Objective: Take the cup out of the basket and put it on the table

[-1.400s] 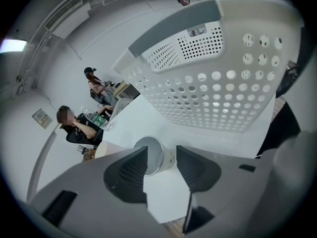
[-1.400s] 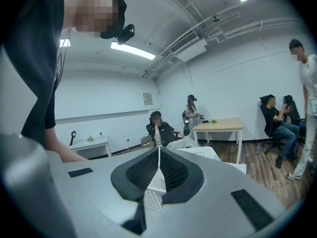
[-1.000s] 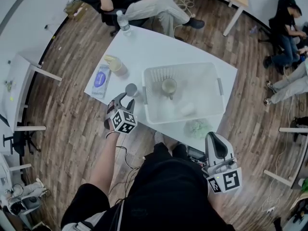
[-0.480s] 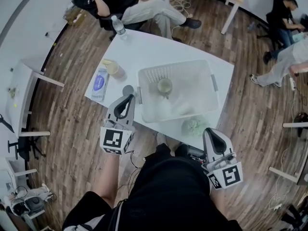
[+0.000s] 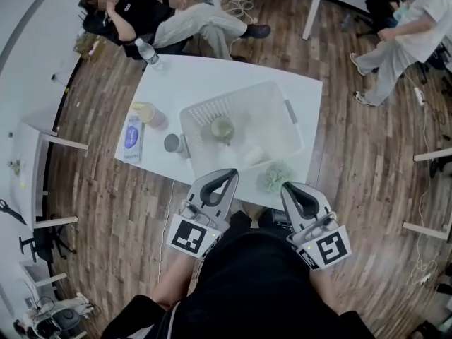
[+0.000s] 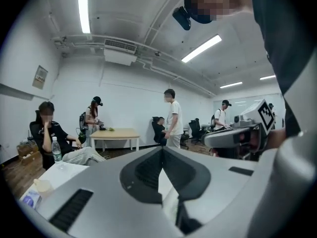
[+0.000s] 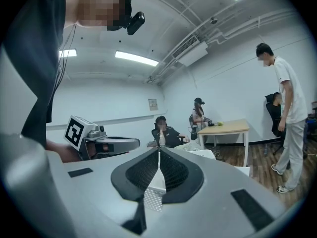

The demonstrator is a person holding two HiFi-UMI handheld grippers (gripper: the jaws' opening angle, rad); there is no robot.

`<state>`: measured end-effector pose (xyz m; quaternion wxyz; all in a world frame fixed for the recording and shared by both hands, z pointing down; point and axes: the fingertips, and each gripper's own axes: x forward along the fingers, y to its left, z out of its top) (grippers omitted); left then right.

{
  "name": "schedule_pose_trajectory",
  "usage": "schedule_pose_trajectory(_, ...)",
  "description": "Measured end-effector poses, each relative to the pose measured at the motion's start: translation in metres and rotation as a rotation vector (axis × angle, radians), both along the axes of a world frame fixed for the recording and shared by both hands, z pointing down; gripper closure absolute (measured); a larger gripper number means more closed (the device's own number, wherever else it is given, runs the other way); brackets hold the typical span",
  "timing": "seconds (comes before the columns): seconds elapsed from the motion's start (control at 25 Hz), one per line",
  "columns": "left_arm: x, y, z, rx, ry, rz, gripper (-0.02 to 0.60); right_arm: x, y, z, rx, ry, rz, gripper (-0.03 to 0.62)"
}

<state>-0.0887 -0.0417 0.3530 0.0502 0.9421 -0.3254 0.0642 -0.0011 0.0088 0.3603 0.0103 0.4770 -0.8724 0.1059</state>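
Fingers (image 6: 141,172), left gripper (image 5: 227,177): together, nothing between. Right gripper (image 5: 291,189): likewise closed, empty. Both held at the near edge of the table (image 5: 212,73), short of the basket (image 5: 289,111). Cup (image 5: 222,128): pale green, apparently upright, in basket's left part; handle side too small to tell. Handling note: spread jaws before reaching, descend from above, pinch cup's wall, lift clear of basket rim, set on bare tabletop.

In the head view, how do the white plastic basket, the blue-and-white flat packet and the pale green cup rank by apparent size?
1. white plastic basket, by far largest.
2. blue-and-white flat packet.
3. pale green cup inside the basket.
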Motion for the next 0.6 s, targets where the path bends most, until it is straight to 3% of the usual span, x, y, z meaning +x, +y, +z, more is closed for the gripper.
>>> schedule_pose_trajectory(0.28, 0.032, 0.017, 0.009, -0.009, -0.046, 0.088, 0.574, 0.016, 0.004, 0.002, -0.003, -0.009, 0.011, 0.566)
schedule_pose_trajectory(0.6, 0.042, 0.013, 0.013, -0.012, -0.084, 0.116, 0.572, 0.027, 0.003, 0.002, -0.002, -0.02, 0.03, 0.566)
